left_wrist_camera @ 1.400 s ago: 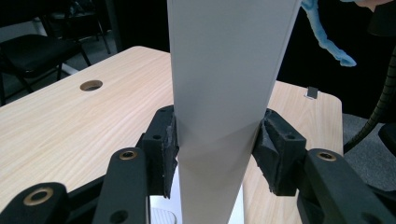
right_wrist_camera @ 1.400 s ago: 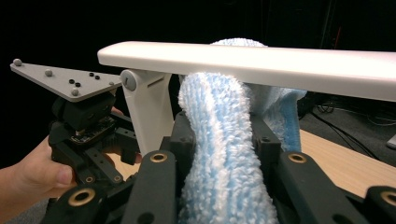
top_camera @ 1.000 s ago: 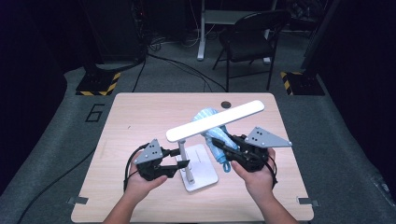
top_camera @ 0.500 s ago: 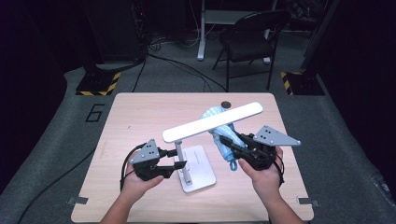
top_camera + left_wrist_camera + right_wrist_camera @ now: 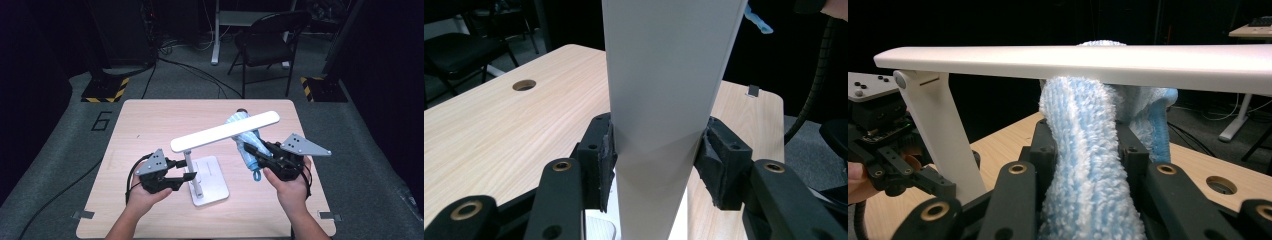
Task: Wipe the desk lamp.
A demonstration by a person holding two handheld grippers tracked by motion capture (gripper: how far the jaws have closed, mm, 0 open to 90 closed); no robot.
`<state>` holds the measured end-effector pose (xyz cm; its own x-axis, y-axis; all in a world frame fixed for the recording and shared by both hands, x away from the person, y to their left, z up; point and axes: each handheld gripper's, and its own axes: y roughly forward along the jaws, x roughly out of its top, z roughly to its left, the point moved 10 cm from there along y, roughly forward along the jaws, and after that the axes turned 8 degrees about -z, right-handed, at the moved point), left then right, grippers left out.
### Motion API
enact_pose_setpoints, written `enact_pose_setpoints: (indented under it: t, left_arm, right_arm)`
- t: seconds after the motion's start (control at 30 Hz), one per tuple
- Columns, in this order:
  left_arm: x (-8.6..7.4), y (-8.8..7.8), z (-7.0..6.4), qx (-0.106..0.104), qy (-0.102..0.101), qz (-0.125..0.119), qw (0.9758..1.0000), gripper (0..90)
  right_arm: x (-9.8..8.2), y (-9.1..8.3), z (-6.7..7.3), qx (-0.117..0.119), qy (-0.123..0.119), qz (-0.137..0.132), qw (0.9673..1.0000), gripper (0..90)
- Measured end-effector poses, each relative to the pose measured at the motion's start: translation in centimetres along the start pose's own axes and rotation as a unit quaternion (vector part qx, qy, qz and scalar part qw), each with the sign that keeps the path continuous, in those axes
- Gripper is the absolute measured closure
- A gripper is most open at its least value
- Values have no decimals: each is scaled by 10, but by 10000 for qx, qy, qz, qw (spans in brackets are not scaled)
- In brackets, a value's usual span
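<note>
Desk lamp stands on the near middle of the light wooden table, its flat white base resting on the tabletop and its post rising from the base's left part. From a hinge at the top of the post, the long white light bar stretches away to the right and slightly up.

In the person's left hand, the left gripper has its jaws pinching the lamp's post; in the left gripper view the black pads press flat against both sides of the white post.

On the other side, the right hand holds the right gripper, whose jaws are clamped on a fluffy light-blue cloth (it looks like a microfibre towel bunched into a roll). The cloth reaches from the jaws up to the light bar and touches its underside, passing behind it in the high view. In the right gripper view the cloth rises between the jaws and meets the bar from below, with the post and the left gripper at the left.

Beyond the table, a black folding chair stands on the grey floor.
</note>
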<state>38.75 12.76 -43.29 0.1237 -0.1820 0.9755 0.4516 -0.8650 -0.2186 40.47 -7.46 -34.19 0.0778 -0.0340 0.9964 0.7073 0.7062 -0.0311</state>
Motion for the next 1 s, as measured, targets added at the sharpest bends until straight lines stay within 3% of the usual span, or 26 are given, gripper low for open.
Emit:
enact_pose_setpoints:
  t: [0.2,0.73,0.9,1.0]
  left_arm:
    - [-1,-2,4,105,-28,-29,9999,527]
    - [-1,-3,5,97,-15,-46,9999,526]
    - [-1,1,3,81,-172,-142,9997,518]
    - [-1,2,3,103,-143,-126,9998,521]
  right_arm:
    - [0,-5,-8,-118,20,-12,9999,687]
    - [1,-14,-27,-356,-6,-8,9994,685]
    - [-1,-16,-31,-402,7,23,9992,684]
    - [-1,-18,-34,-441,14,22,9990,684]
